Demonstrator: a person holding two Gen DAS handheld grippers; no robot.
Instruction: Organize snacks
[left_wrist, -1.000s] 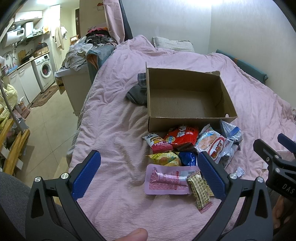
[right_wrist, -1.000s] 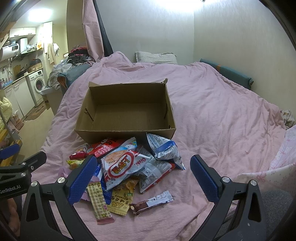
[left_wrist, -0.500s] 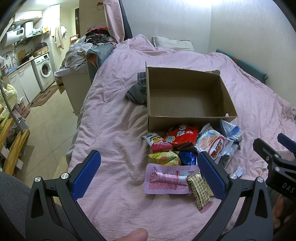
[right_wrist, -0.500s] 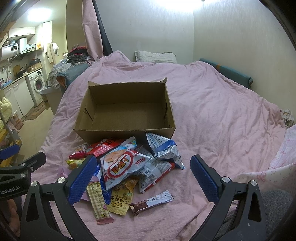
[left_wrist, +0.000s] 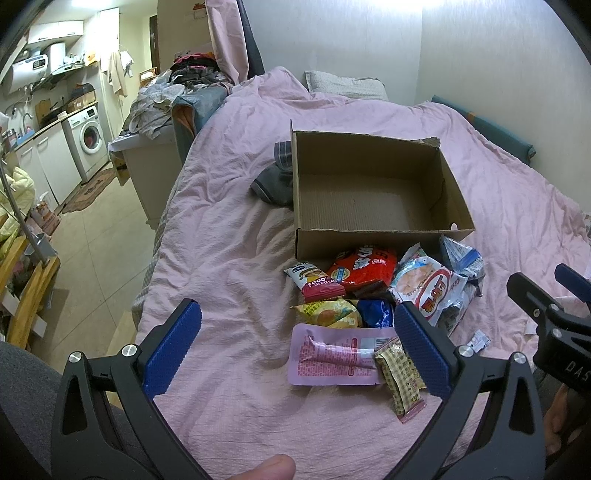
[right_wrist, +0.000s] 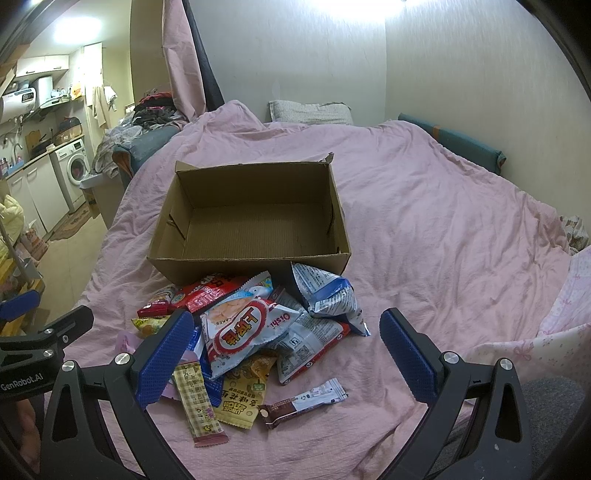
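Note:
An open, empty cardboard box (left_wrist: 373, 192) (right_wrist: 251, 218) sits on the pink bed. A pile of snack packets lies just in front of it: a red bag (left_wrist: 364, 267), a white bag with a red oval label (right_wrist: 236, 328) (left_wrist: 424, 284), a pink flat pouch (left_wrist: 332, 356), a checked yellow bar (right_wrist: 195, 402) and a small brown-and-white bar (right_wrist: 303, 402). My left gripper (left_wrist: 295, 347) is open and empty, above the near left of the pile. My right gripper (right_wrist: 284, 354) is open and empty, above the pile's near side.
The pink duvet (right_wrist: 443, 229) covers the bed, with a pillow (right_wrist: 310, 112) at the far end. Dark folded clothes (left_wrist: 275, 181) lie left of the box. The bed's left edge drops to a tiled floor (left_wrist: 92, 236) with a washing machine (left_wrist: 88, 138) beyond.

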